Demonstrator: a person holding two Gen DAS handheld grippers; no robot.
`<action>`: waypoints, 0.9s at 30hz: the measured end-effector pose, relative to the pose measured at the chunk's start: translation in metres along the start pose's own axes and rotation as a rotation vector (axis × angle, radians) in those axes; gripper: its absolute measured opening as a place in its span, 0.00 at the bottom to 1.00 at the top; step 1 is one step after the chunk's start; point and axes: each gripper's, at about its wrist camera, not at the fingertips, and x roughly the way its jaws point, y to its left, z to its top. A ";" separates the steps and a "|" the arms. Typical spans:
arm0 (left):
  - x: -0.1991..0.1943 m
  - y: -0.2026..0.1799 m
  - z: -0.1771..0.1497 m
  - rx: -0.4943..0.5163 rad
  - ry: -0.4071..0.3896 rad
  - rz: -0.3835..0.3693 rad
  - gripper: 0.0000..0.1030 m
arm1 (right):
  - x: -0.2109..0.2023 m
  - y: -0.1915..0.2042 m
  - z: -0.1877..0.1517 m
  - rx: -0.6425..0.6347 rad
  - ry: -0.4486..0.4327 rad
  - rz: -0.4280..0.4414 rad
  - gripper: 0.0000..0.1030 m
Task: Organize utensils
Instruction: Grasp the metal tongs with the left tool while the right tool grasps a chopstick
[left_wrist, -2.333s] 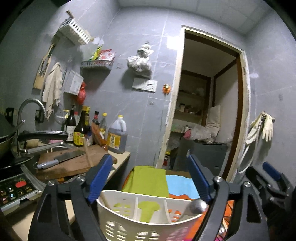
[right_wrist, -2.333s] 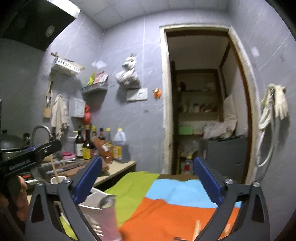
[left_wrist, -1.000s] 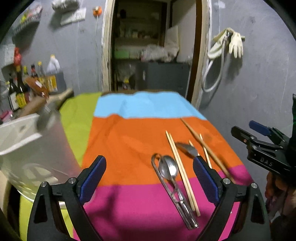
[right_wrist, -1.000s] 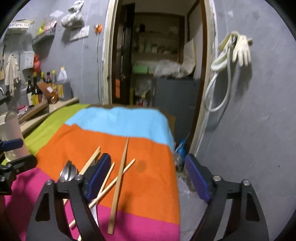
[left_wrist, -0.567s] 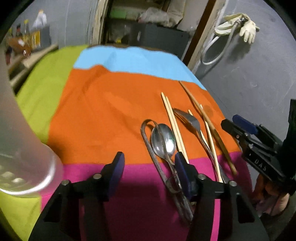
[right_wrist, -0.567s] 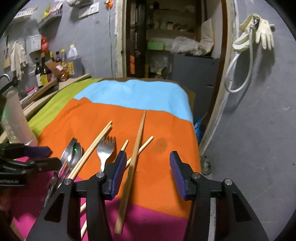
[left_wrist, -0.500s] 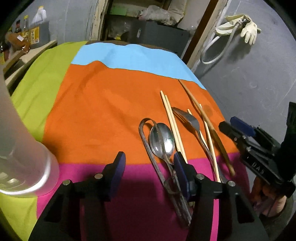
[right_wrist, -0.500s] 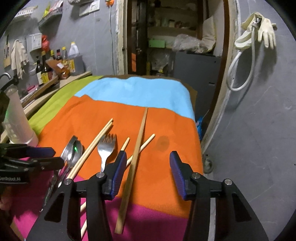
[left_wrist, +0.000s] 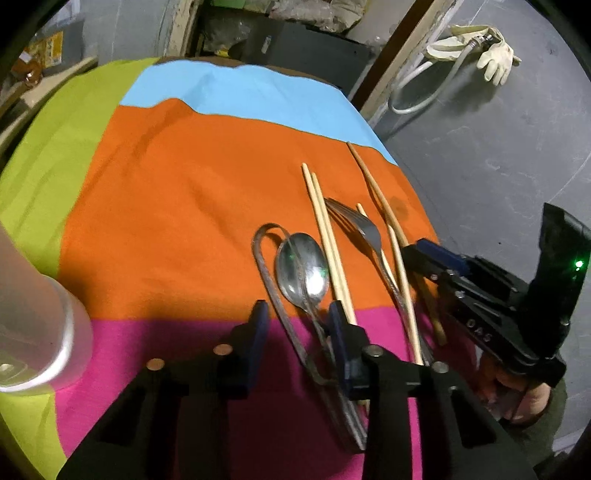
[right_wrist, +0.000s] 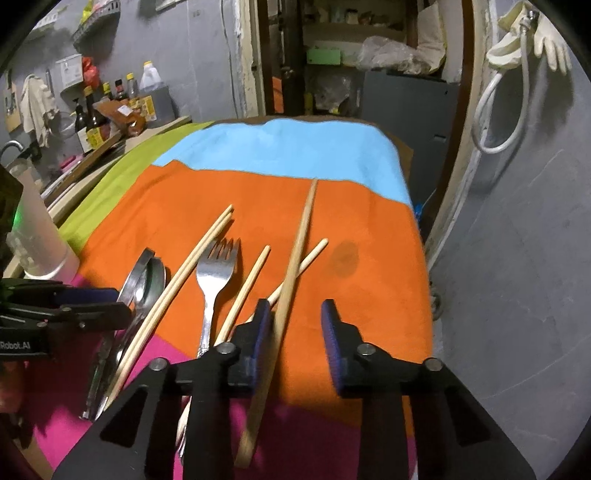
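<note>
**Tech A:** Both grippers have narrowed their jaws and dropped closer to the cloth since half a second ago. Report near field first.

**Tech B:** Left gripper (left_wrist: 297, 314): parted, jaws partly closed in, holding nothing. The fingers straddle the handles of the spoon (left_wrist: 303, 269) and the metal tongs (left_wrist: 266, 273), just above the magenta band of the tablecloth (left_wrist: 166, 206). Contact with either handle cannot be confirmed.

**Tech A:** Right gripper?

**Tech B:** Right gripper (right_wrist: 295, 332): also parted with a gap, nothing clamped. The long wooden chopstick (right_wrist: 295, 258) runs up between the fingers, lying close against the left finger (right_wrist: 258, 332) (whether it touches cannot be told).

**Tech A:** Layout of the utensils, working outward.

**Tech B:** In the right wrist view, left to right: tongs and spoon nested together, a pair of pale chopsticks (right_wrist: 184, 288) lying side by side, the fork (right_wrist: 214, 273) with tines pointing away, then two shorter chopsticks (right_wrist: 247, 288), one crossing under the long chopstick. All lie flat, mostly on the orange band, handles reaching onto the magenta.

**Tech A:** Holder position?

**Tech B:** White utensil holder (left_wrist: 33, 332) stands at the left edge of the cloth, well apart from the utensils, by the green band.

**Tech A:** Far field?

**Tech B:** Blue band, then an open doorway (right_wrist: 351, 55); bottles (right_wrist: 96, 122) on the counter at left; rubber gloves (right_wrist: 546, 40) hung on the right wall.
</note>
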 end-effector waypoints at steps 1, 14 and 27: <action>-0.001 0.001 0.001 -0.012 0.003 -0.005 0.24 | 0.000 -0.001 0.000 0.002 0.003 0.007 0.13; -0.021 0.007 -0.012 -0.053 -0.018 0.011 0.17 | -0.021 0.000 -0.017 0.012 0.022 0.036 0.06; -0.030 0.009 -0.025 0.014 0.019 0.118 0.17 | -0.002 0.009 -0.001 -0.039 0.138 0.039 0.07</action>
